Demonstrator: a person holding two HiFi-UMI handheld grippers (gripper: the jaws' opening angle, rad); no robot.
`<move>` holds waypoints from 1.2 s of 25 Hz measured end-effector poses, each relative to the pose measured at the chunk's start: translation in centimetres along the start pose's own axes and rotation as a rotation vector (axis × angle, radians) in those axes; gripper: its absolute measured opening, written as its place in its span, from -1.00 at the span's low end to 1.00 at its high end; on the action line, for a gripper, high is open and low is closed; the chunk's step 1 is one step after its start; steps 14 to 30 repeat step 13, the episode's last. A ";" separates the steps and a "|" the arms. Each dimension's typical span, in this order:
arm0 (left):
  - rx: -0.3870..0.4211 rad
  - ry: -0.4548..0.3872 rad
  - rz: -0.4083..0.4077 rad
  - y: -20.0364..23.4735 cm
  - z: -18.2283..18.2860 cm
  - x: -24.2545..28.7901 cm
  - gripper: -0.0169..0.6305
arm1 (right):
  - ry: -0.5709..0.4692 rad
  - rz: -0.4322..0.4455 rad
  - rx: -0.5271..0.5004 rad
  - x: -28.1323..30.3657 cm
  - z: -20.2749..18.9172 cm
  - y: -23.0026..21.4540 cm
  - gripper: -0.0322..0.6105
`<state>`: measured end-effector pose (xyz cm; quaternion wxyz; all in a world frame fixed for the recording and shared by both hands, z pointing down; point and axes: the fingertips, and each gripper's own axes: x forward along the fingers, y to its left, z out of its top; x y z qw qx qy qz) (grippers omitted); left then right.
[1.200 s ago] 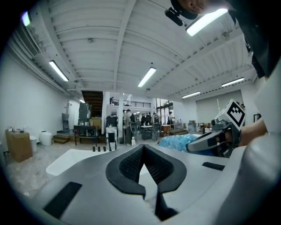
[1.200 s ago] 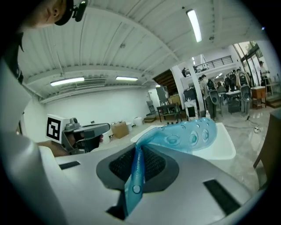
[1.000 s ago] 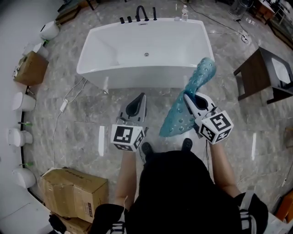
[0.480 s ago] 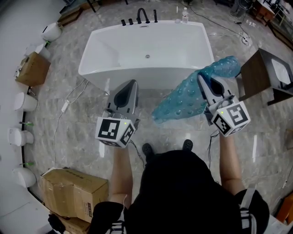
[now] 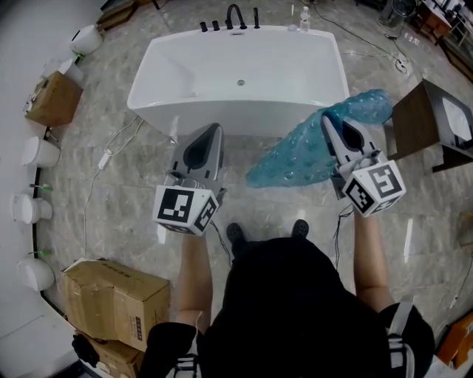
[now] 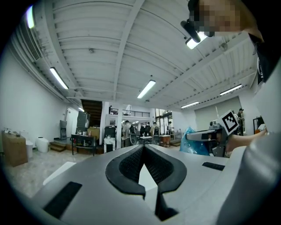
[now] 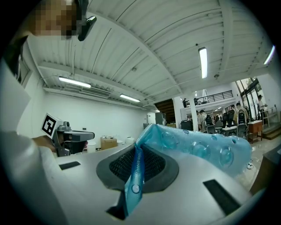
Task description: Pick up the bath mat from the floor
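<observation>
Right gripper (image 7: 136,154): jaws closed tight on the mat, whose edge is pinched flat between the pads. It is held up at the right, above the floor.
Mat (image 5: 299,153): blue and see-through, covered in round suckers. It is fully off the floor, hanging in the air from the right gripper. One end rises past the jaws to the far right, toward the table. The longer part sags left and near, and its low tip ends between the two grippers, in front of the tub's near right corner.
Left gripper (image 6: 143,147): jaw tips together with nothing between them. It is held up at the left, beside the mat's low tip but apart from it.
Tub (image 5: 170,74): white, standing far of both grippers with its long side toward the person.
Faucet (image 5: 236,15): black, at the middle of the tub's far rim.
Bottle (image 5: 304,16): small and clear, by the tub's far right corner.
Table (image 5: 421,122): dark, at the right, beside the tub's right end.
Boxes: cardboard, one (image 5: 111,299) near left, one (image 5: 50,100) far left.
Floor (image 5: 126,199): grey stone tiles.
Cable (image 5: 111,155): white, running across the floor left of the tub.
Shoes (image 5: 235,235): dark, on the floor near of the grippers.
</observation>
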<state>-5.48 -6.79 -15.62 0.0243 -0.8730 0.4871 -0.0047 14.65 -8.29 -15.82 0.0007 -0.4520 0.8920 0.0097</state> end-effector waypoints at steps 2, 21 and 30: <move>-0.001 -0.001 0.006 0.1 0.0 -0.1 -0.91 | -0.001 0.003 -0.001 0.0 0.1 0.1 -0.82; -0.001 0.017 0.004 -0.8 -0.7 -0.3 -0.91 | -0.018 0.002 0.018 -1.2 0.0 -0.3 -0.82; -0.001 0.017 0.004 -0.8 -0.7 -0.3 -0.91 | -0.018 0.002 0.018 -1.2 0.0 -0.3 -0.82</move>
